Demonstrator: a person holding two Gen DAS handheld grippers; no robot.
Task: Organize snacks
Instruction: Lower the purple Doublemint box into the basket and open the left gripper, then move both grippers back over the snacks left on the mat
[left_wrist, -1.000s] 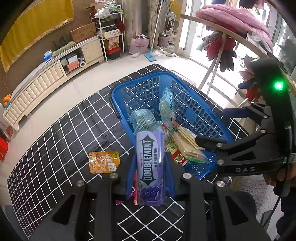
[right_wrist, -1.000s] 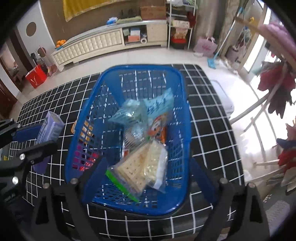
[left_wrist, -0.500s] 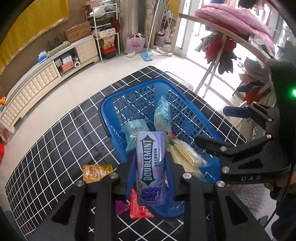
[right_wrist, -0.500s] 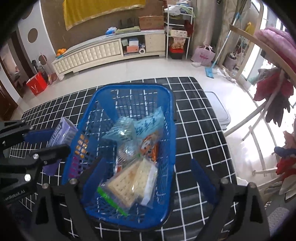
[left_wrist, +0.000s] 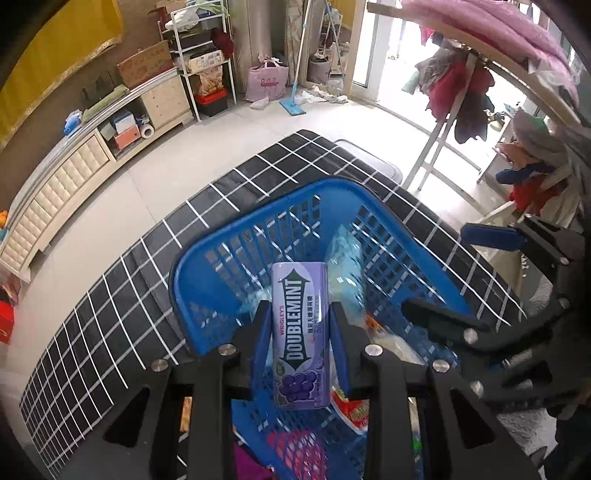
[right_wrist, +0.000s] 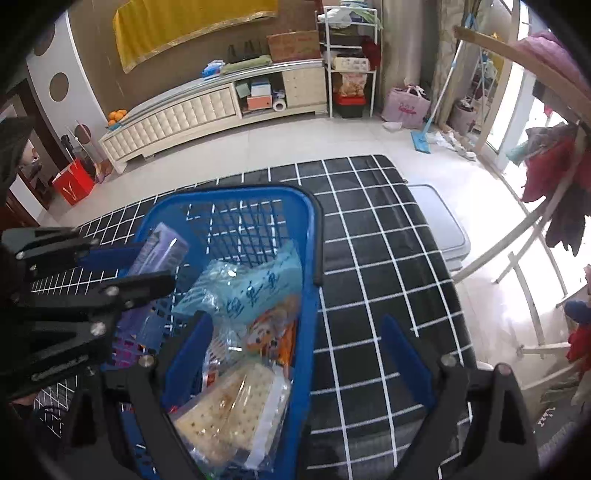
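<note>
1. Black grid-pattern mat (right_wrist: 373, 280) over pale tile floor; cream cabinet along back wall.
2. L gripper (left_wrist: 300, 325): jaws clenched on purple Doublemint pack (left_wrist: 300, 332), pack upright btwn the pads, held above the blue basket (left_wrist: 388, 214).
3. R gripper (right_wrist: 295, 332): jaws spread wide, nothing btwn them; L pad inside basket, R pad over mat outside the rim.
4. Under/ahead of R jaws in basket: cracker pack (right_wrist: 236, 410), light-blue bag (right_wrist: 258, 288), orange snack pouch (right_wrist: 273, 332).
</note>
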